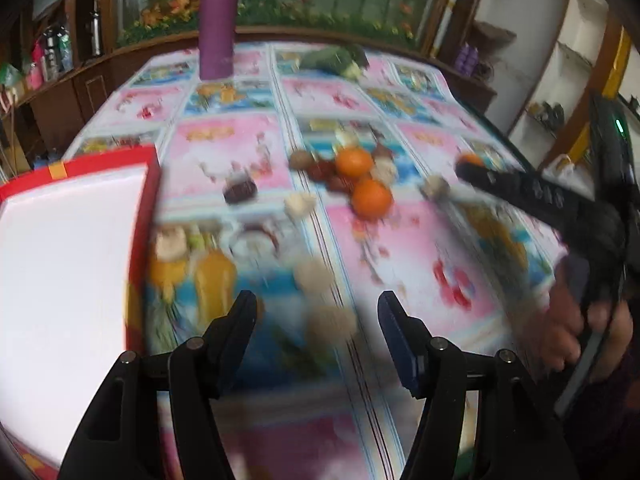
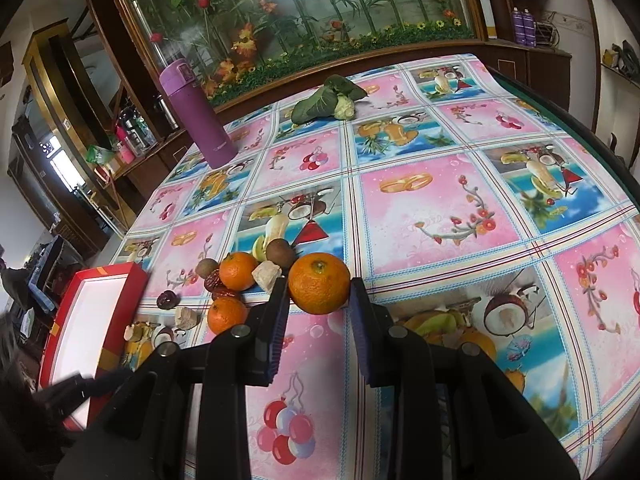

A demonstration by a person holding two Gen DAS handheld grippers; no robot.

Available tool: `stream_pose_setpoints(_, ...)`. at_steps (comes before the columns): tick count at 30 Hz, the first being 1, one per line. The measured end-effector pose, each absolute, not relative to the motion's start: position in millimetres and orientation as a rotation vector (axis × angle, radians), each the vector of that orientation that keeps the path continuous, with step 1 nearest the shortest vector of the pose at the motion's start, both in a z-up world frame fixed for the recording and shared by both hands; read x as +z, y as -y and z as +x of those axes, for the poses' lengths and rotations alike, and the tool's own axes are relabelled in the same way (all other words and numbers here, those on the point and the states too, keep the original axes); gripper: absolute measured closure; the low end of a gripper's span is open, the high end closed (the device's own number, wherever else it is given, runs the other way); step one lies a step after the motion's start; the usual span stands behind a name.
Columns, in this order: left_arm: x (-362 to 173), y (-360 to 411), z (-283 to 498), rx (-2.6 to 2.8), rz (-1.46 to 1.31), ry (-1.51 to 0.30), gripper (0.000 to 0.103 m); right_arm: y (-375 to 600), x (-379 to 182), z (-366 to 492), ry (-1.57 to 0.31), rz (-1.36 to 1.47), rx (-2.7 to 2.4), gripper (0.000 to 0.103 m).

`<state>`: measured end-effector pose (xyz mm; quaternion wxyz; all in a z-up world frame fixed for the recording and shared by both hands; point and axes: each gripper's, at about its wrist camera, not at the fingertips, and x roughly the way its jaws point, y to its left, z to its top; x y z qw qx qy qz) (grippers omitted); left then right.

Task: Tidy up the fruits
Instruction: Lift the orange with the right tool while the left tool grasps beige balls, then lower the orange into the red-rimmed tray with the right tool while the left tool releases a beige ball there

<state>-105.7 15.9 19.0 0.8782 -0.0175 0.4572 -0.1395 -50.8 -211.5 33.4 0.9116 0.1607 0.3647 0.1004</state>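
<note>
Beside the red box (image 2: 120, 276), out on the bright tablecloth (image 2: 440, 208), sits my pile of fruit. My right tongs (image 2: 318, 292) are open about as wide as the big orange (image 2: 319, 283). The orange sits right between the tips, at the side of the pile far from the box. I cannot tell if the pads (image 2: 280, 320) touch its skin yet, so I think I am just about to grab it.

Next I should squeeze softly, lift it, and carry it over to the box. I must not bump the two smaller oranges (image 2: 237, 276), the brown round fruits (image 2: 280, 253) or the dark red ones (image 2: 218, 285) that lie closer to the box.

My left tongs (image 1: 316, 312) are open wide and hold nothing. They hang over the cloth, just beside the box (image 1: 72, 264).

The left picture is very blurry. I can see two oranges (image 1: 372, 198) there, but the small pale lumps (image 1: 332, 322) near my left tips are too fuzzy to name. The box is cut off at the edge in both pictures. Its inside (image 2: 92, 320) glows white, so I cannot see if anything is in it.
</note>
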Motion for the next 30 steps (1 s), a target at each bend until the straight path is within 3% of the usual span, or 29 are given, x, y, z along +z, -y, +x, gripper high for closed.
stream_pose_setpoints(7,9,-1,-96,-0.279,0.016,-0.957,0.042,211,33,-52,-0.75,0.329,0.21,0.071)
stream_pose_setpoints(9,8,-2,-93,-0.279,0.008,-0.962,0.058,211,31,-50,-0.76,0.332,0.212,0.071)
stream_pose_setpoints(13,7,-2,-94,-0.256,0.041,-0.956,0.068,210,31,-51,-0.76,0.338,0.224,0.071)
stream_pose_setpoints(15,7,-4,-94,-0.246,0.04,-0.957,0.077,210,32,-51,-0.754,0.337,0.223,0.071)
stream_pose_setpoints(21,14,-12,-97,-0.255,-0.01,-0.953,0.078,210,31,-50,-0.75,0.327,0.209,0.071)
stream_pose_setpoints(30,82,-71,-143,-0.129,-0.058,-0.768,0.078,192,31,-50,-0.75,0.292,0.227,0.071)
